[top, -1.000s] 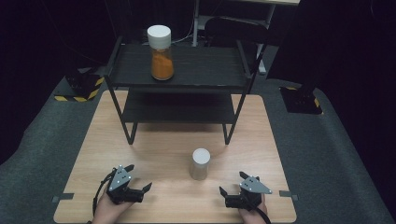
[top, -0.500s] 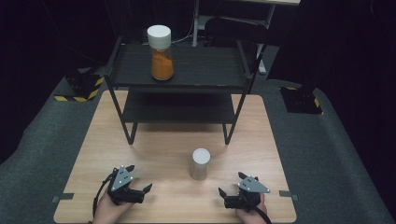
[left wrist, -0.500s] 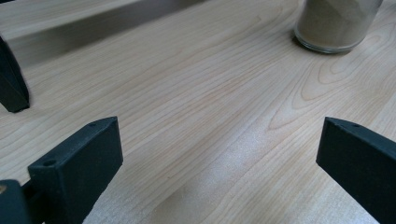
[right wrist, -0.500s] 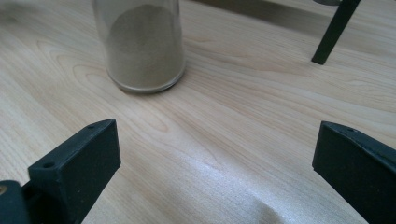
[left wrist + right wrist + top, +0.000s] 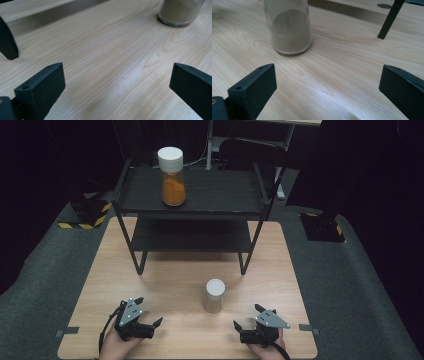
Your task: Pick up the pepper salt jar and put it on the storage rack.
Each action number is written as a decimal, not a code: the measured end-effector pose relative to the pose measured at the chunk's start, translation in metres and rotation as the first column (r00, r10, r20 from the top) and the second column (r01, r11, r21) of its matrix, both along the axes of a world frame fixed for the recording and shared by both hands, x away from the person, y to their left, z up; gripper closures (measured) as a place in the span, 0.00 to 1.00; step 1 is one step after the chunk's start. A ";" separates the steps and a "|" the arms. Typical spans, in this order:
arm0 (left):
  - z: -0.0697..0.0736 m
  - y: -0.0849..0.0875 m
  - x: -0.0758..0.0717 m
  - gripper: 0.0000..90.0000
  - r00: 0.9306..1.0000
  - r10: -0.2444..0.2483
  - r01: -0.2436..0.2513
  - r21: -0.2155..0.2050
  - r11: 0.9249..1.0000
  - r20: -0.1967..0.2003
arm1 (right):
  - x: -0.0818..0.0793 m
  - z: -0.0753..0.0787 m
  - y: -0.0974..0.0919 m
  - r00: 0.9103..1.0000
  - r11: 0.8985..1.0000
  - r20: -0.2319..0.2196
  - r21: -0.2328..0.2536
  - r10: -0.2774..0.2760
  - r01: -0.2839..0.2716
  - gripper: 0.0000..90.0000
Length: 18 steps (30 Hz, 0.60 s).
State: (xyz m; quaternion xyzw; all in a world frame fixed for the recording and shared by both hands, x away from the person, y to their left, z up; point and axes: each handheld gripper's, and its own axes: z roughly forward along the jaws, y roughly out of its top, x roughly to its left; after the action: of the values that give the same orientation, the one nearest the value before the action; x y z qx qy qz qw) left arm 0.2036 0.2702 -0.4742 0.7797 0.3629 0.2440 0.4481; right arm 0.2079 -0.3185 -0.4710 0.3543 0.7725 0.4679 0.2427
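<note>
The left tool is resting low over the near edge of the wooden surface, its two black jaws standing wide apart with nothing but bare wood between them. The right tool is sitting level with it at the same near edge, well apart from it, its jaws likewise spread wide and holding nothing. Between the two tools and a little ahead of them, a glass jar of beige powder with a pale lid is standing upright on the surface, nearer to the right tool; in the right gripper view it is rising ahead and left of the open jaws, and in the left gripper view its base is showing far ahead to the right. Beyond the jar, a black two-tier shelf is standing on thin legs at the far half of the surface. On its top tier, toward the left tool's side, a jar of orange powder with a white lid is standing upright.
</note>
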 end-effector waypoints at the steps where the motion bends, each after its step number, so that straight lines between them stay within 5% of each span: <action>1: 0.000 0.000 0.000 0.00 1.000 -0.001 0.001 0.000 1.000 -0.001 | -0.001 0.000 0.000 1.000 1.000 0.002 -0.003 0.000 0.000 0.02; 18: 0.001 -0.001 0.002 0.00 1.000 -0.019 0.019 0.011 1.000 -0.003 | -0.016 0.006 0.002 0.994 1.000 0.107 0.013 0.009 -0.011 0.03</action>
State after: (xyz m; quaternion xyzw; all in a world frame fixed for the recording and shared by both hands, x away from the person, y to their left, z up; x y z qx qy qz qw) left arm 0.2058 0.2696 -0.4730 0.7859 0.3548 0.2403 0.4457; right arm 0.1919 -0.3170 -0.4649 0.3264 0.7570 0.4925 0.2790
